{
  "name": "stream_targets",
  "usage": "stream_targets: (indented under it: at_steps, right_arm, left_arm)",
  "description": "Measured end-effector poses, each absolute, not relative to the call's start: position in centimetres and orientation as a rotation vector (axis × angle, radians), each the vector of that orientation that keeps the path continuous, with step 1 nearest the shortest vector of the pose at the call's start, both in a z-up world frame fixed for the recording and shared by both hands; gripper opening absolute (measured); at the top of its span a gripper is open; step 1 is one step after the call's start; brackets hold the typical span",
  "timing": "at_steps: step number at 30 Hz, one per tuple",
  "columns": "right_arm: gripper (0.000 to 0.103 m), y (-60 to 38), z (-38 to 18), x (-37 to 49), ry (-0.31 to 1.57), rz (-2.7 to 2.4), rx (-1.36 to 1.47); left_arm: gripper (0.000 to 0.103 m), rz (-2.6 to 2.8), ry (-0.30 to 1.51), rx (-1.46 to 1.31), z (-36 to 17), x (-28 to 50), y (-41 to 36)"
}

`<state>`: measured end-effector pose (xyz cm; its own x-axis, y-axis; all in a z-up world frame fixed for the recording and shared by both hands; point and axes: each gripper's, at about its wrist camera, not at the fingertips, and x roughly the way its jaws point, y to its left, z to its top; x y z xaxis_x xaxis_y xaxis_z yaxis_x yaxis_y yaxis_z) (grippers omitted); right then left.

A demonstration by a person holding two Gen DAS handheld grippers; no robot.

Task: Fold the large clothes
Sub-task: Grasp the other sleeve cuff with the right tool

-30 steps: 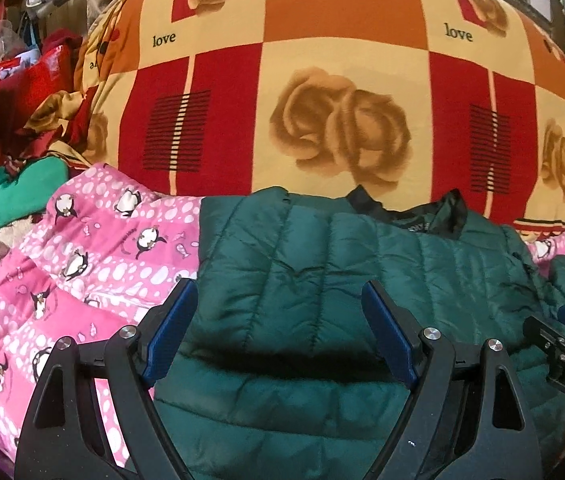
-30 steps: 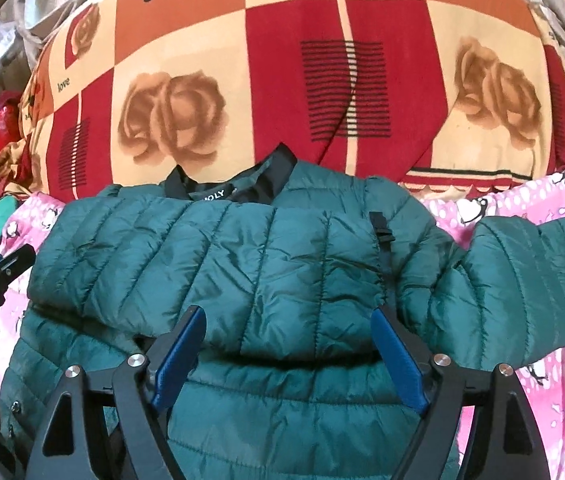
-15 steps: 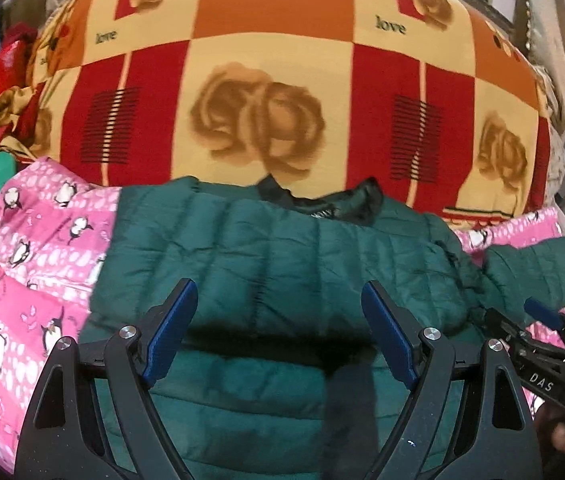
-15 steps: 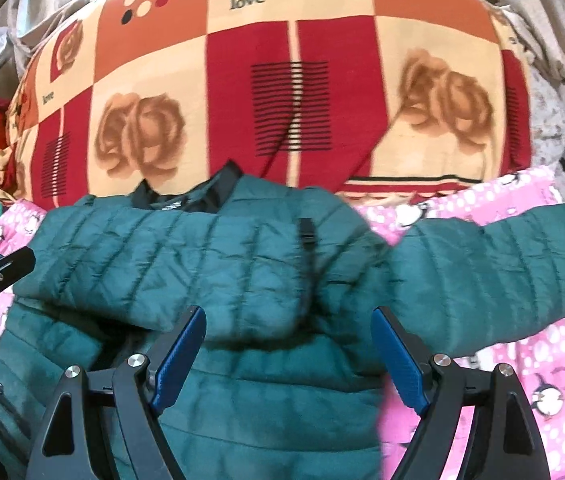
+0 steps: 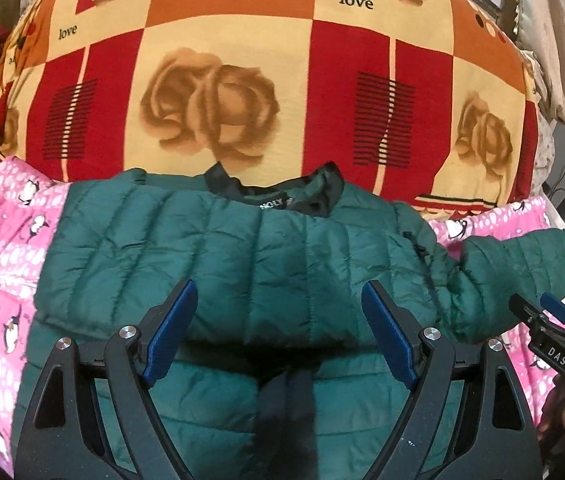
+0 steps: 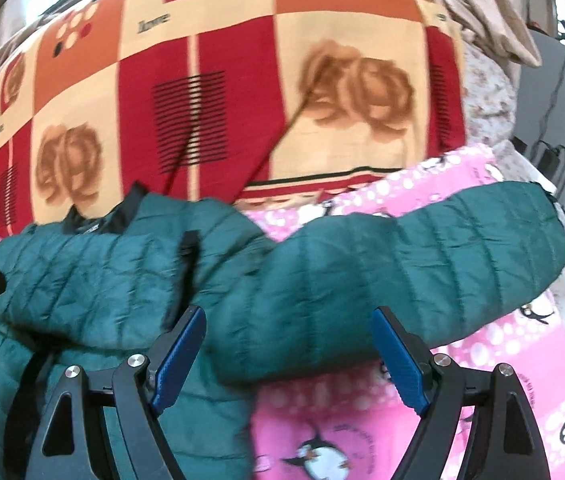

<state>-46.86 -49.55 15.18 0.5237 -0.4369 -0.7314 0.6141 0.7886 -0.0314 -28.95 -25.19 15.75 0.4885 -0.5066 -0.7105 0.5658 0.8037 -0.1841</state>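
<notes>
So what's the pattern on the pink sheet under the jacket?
Penguins and white spots on the pink sheet, clearest in the right wrist view.

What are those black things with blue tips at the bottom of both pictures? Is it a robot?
No robot: a person holds a claw in each hand, and a small camera on each looks along its fingers. One picture comes from the left claw, the other from the right claw. Both are open and hold nothing. Below them lies a dark green puffy quilted jacket, one sleeve stretched sideways, on a pink penguin-print blanket. Behind is a red, orange and cream rose-patterned cover.
</notes>
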Motion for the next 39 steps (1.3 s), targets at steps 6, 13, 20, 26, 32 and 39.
stream_targets:
  at_steps: [6, 13, 20, 26, 32, 39]
  right_arm:
    - [0.082, -53.2, 14.7, -48.0, 0.802, -0.693, 0.28]
    - [0.082, -58.3, 14.0, -50.3, 0.795, -0.788, 0.344]
    - [0.082, -63.4, 14.3, -53.8, 0.76, -0.923, 0.441]
    - [0.082, -67.4, 14.0, -56.9, 0.733, -1.026, 0.536]
    - [0.09, -71.2, 13.2, -58.8, 0.682, -1.069, 0.626]
    - [0.091, -73.5, 12.5, -58.4, 0.629, -1.045, 0.694]
  left_arm:
    - [0.084, -0.646, 0.845, 0.079, 15.5, -28.3, -26.2]
    - [0.084, -0.624, 0.861, 0.062, 14.9, -26.9, -25.5]
    - [0.084, -0.616, 0.862, 0.062, 14.2, -26.4, -24.6]
    - [0.084, -0.616, 0.85, 0.057, 13.9, -26.1, -24.1]
    - [0.084, -0.614, 0.85, 0.066, 13.5, -25.9, -24.1]
    - [0.084, -0.603, 0.86, 0.087, 12.6, -25.5, -24.3]
